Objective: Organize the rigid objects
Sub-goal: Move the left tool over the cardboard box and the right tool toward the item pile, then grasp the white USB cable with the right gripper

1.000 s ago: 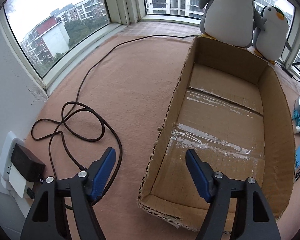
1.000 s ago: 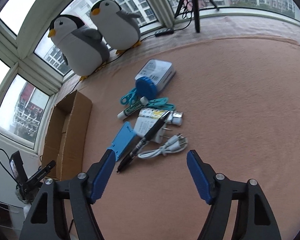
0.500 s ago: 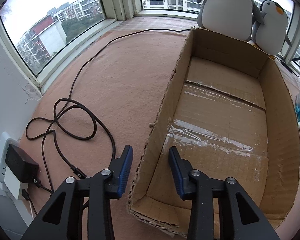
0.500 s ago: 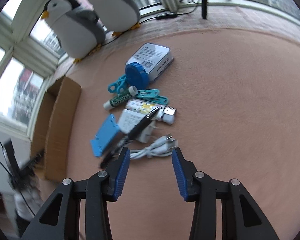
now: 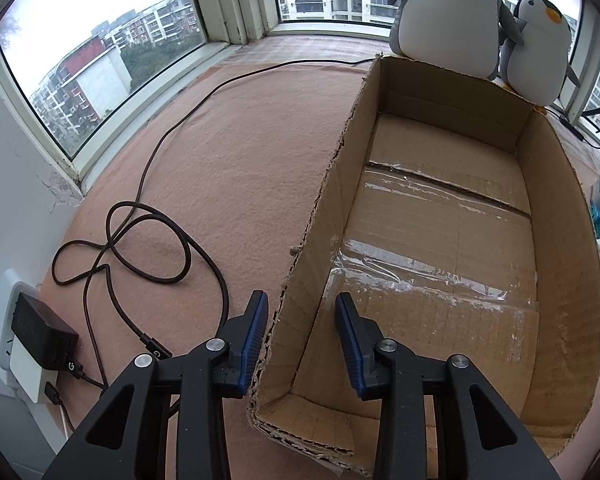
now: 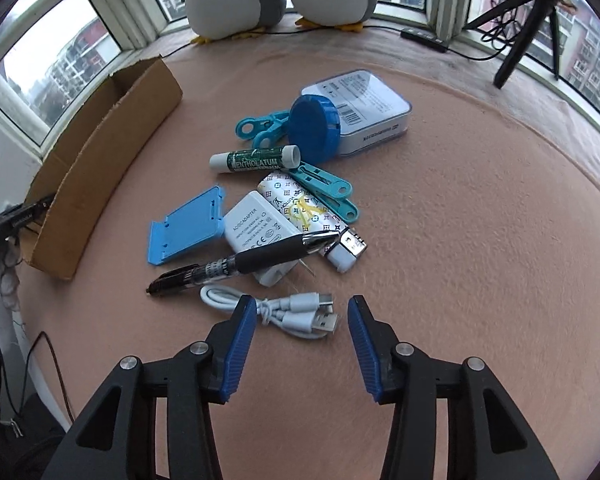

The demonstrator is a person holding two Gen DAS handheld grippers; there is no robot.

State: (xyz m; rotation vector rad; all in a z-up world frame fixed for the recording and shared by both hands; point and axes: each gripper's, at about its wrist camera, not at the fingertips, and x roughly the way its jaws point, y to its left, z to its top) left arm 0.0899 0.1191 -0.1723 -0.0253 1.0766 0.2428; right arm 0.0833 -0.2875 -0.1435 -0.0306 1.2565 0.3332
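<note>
Between the right gripper's (image 6: 302, 322) half-open, still-opening jaws the white USB cable (image 6: 290, 312) lies loose on the blanket's near edge; it may slip or drag the black pen (image 6: 244, 264). Left gripper (image 5: 302, 322) straddles the cardboard box's (image 5: 560, 216) near-corner wall, narrow, risking a tear

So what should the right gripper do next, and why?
Probably lower a little further over the white cable. The right gripper hangs just above it, jaws opening, pads not touching it. The box is empty, its wall between the left gripper's pads.
</note>
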